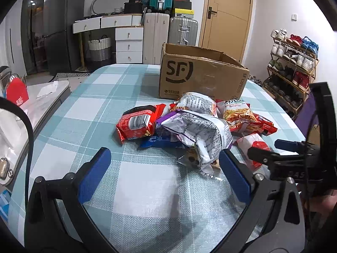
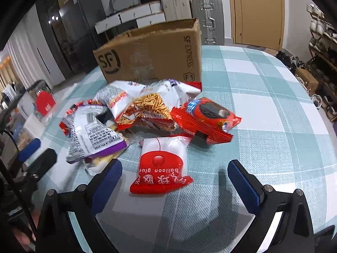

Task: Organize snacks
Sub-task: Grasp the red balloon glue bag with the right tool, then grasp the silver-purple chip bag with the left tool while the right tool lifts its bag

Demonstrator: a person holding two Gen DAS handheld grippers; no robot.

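Note:
A pile of snack packets lies on the checked tablecloth in front of an open SF cardboard box (image 1: 200, 78) (image 2: 151, 57). In the left wrist view my left gripper (image 1: 164, 162) is open and empty, just short of a white and purple packet (image 1: 202, 135); a red packet (image 1: 137, 124) lies left of it. In the right wrist view my right gripper (image 2: 174, 172) is open around the near end of a red and white "balloon glue" packet (image 2: 162, 164). Beyond lie a red cookie packet (image 2: 206, 116) and a noodle snack packet (image 2: 147, 103). The right gripper also shows in the left wrist view (image 1: 271, 149).
The table (image 1: 84, 109) is covered in a teal checked cloth. A side table with a red bag (image 1: 16, 92) stands at the left. Suitcases, drawers and a fridge stand behind; a shoe rack (image 1: 294, 67) stands at the right.

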